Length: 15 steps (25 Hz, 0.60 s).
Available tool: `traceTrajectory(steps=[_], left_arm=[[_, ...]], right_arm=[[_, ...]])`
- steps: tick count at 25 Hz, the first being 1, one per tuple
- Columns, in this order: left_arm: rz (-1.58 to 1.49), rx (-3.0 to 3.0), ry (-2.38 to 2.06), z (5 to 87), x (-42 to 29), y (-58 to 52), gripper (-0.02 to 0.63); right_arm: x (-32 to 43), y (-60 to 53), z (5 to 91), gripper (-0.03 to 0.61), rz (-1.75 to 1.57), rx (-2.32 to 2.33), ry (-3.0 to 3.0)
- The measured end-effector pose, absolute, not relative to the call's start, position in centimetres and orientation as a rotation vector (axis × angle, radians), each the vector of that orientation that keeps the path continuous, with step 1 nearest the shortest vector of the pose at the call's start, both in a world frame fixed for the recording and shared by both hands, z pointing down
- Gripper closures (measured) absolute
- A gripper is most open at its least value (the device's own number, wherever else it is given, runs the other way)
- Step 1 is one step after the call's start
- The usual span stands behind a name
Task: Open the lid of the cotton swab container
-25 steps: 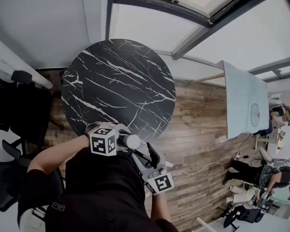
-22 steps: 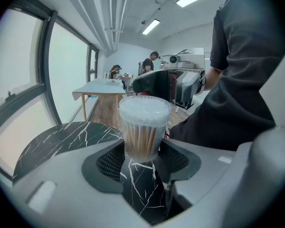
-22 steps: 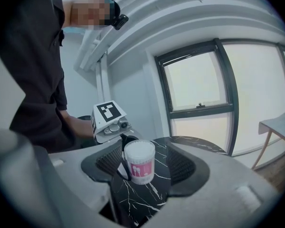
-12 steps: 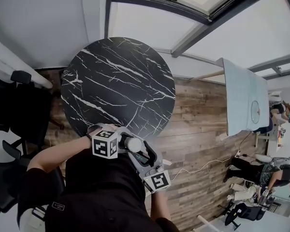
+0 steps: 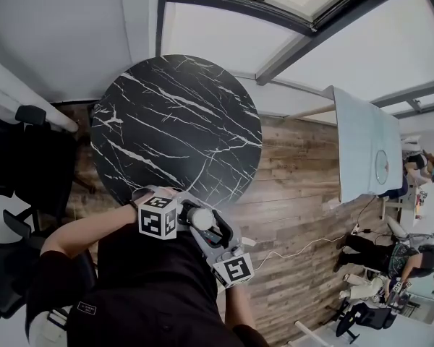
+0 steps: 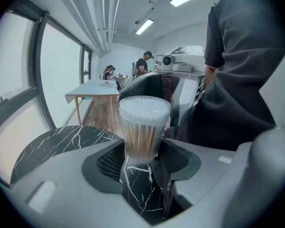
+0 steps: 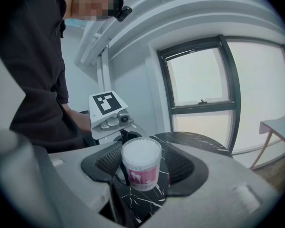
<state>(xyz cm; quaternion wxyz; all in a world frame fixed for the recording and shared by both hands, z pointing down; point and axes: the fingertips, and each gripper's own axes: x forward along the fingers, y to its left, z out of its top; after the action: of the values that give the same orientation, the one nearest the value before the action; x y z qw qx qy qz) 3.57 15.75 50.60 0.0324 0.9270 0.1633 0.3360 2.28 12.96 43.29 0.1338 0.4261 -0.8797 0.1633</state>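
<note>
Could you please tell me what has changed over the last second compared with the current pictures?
The two grippers inched toward each other: the left gripper, carrying the container, drifted slightly toward the right one, and the right gripper edged up toward it. Nothing was newly gripped or released. The left still holds the container, and the table is unchanged.

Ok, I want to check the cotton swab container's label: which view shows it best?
The right gripper view: the pink label faces that camera. The left gripper view shows the container from its clear side, no label; the head view only its white top.
</note>
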Motion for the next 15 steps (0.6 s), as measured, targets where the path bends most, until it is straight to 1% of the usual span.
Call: traceTrajectory(steps=[2,4,15], left_arm=[[1.039,2.855,0.502,50.71,3.61,15.81,0.373],[1.052,2.852,0.51,50.87,3.5,15.9,0.373],[1.047,2.853,0.537,50.95,3.59,16.5,0.374]], right_arm=[[2.39,12.95,43.43,0.3,0.477,1.234,-2.527],[2.3,13.01,43.46,0.319,0.473,1.229,-2.524],[2.17,13.58,43.38,0.325,0.509,1.216,-2.549]])
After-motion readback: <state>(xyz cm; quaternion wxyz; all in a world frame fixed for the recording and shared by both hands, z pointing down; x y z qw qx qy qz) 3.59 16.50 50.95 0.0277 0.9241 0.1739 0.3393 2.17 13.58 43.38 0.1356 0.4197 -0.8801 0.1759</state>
